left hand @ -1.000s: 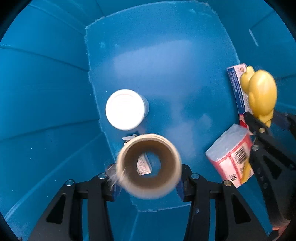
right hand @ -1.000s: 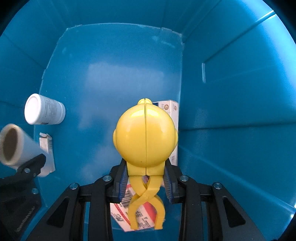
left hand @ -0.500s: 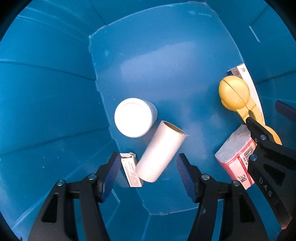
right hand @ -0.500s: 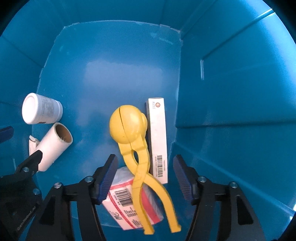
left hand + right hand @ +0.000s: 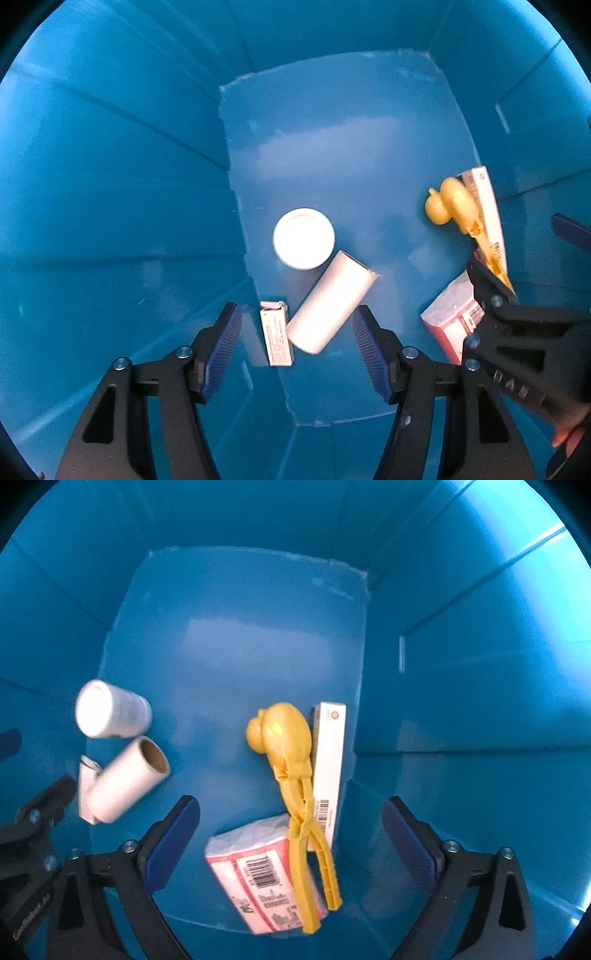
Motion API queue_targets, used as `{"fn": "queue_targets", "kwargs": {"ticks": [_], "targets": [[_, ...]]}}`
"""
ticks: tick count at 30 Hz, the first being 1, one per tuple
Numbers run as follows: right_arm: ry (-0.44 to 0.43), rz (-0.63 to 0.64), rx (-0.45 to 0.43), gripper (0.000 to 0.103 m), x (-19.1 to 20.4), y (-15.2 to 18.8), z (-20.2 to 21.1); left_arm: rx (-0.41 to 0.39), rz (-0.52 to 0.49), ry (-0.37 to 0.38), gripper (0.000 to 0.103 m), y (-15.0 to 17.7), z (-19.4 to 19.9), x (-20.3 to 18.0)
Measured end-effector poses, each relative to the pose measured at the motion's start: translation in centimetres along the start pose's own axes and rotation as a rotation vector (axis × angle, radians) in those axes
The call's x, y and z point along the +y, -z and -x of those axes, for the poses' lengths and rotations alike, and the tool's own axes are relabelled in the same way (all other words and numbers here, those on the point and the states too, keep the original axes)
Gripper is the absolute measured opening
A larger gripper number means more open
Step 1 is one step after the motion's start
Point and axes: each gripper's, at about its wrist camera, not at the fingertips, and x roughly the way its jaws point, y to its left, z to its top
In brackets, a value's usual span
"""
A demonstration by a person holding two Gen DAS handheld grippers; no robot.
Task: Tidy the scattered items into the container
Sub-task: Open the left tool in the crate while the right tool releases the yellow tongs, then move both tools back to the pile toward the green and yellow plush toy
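Both views look down into a deep blue bin (image 5: pixel 110 192). My left gripper (image 5: pixel 295 317) is open and holds nothing. Beneath it on the floor lie a white cardboard roll (image 5: pixel 332 308), a white-lidded jar (image 5: pixel 303 238) and a small carton (image 5: pixel 276 338). My right gripper (image 5: pixel 290 808) has its jaws opening wide, with nothing pressed between them. Below it yellow ball-shaped tongs (image 5: pixel 284 738) lie across a pink-and-white pack (image 5: pixel 258 871), beside a long white box (image 5: pixel 330 760).
The bin's ribbed blue walls (image 5: pixel 461 672) rise steeply all round both grippers. The far half of the floor (image 5: pixel 332 140) is bare. One finger of the left gripper (image 5: pixel 40 812) shows at the lower left of the right wrist view, near the roll (image 5: pixel 125 781).
The left gripper let go of the cardboard roll, which now lies on the floor. The right gripper released the yellow tongs and spread its jaws. Both grippers rose.
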Motion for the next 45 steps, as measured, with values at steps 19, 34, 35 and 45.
{"fn": "queue_targets", "kwargs": {"ticks": [19,34,35,45], "targets": [[0.035,-0.069,-0.277,0.103,3.3,5.5,16.8,-0.537,-0.003,0.182,0.062,14.1,17.7,9.9],[-0.026,-0.035,-0.519,0.103,25.8,11.7,26.2,-0.732,0.021,0.155,0.062,28.5,16.1,30.3],[-0.041,-0.033,-0.524,0.103,27.5,11.8,26.1,-0.738,0.03,0.155,0.062,29.1,15.5,31.9],[-0.118,-0.061,-0.525,0.103,39.7,11.0,21.3,-0.766,0.159,0.155,0.062,32.9,7.9,44.2]]}}
